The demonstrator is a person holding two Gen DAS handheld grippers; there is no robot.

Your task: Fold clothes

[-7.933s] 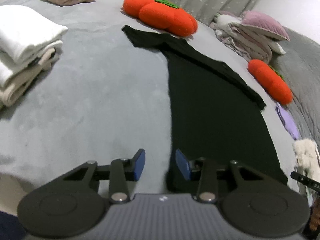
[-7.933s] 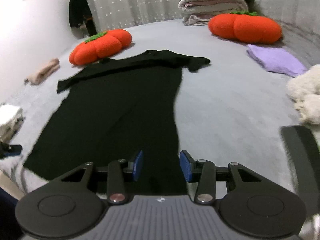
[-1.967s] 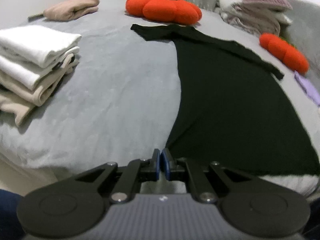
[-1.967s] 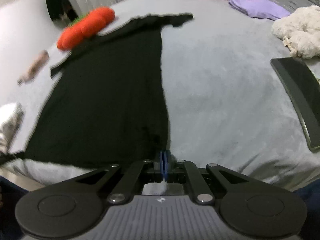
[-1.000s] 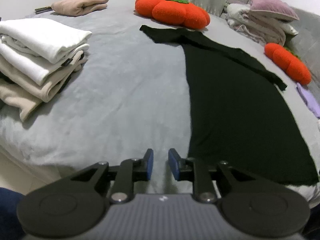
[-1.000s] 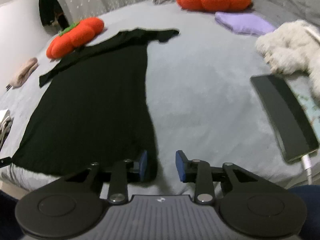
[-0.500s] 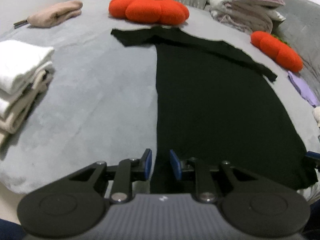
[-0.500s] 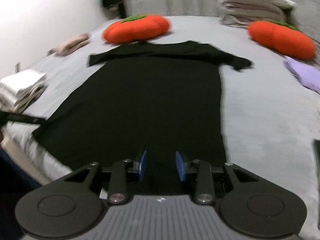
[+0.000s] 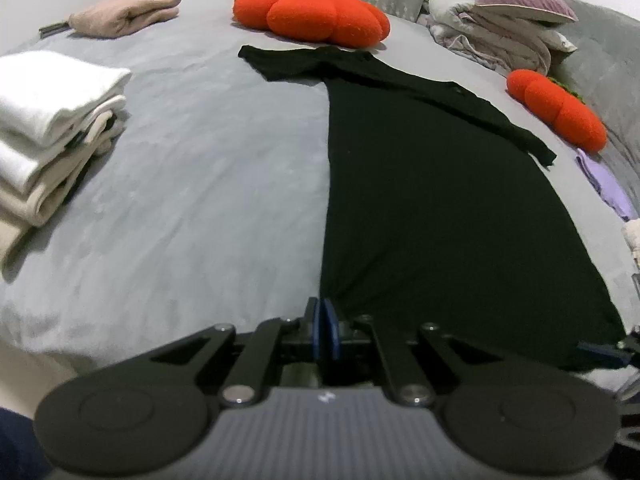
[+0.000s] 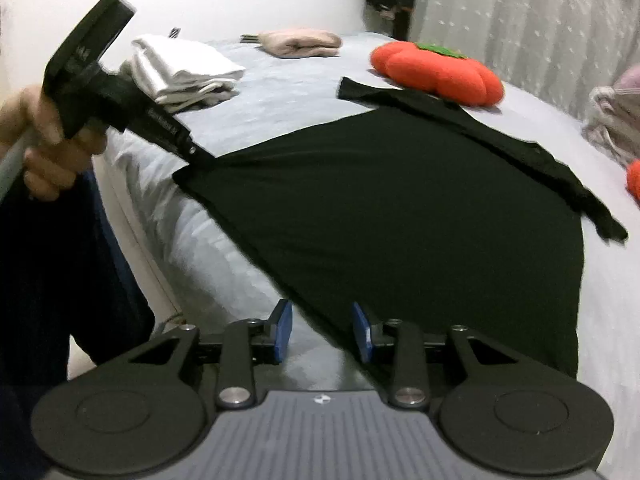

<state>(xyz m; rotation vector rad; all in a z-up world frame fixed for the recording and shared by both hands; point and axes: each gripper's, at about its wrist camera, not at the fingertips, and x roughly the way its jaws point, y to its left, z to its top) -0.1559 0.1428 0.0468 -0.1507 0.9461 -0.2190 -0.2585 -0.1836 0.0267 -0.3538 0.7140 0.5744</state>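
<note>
Your left gripper pinches the dress hem corner, blue pads pressed together. Only the right view shows your hand gripping it. Your right gripper is spread over the hem's edge. The thin, matte dress lies flat ahead on a plush grey bed.

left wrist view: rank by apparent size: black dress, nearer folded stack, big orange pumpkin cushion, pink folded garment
1. black dress, by far the largest.
2. folded stack and orange pumpkin cushion: look alike; the stack is nearer and cut off by the frame edge, so unranked.
3. pink folded garment, smallest, also farthest.
</note>
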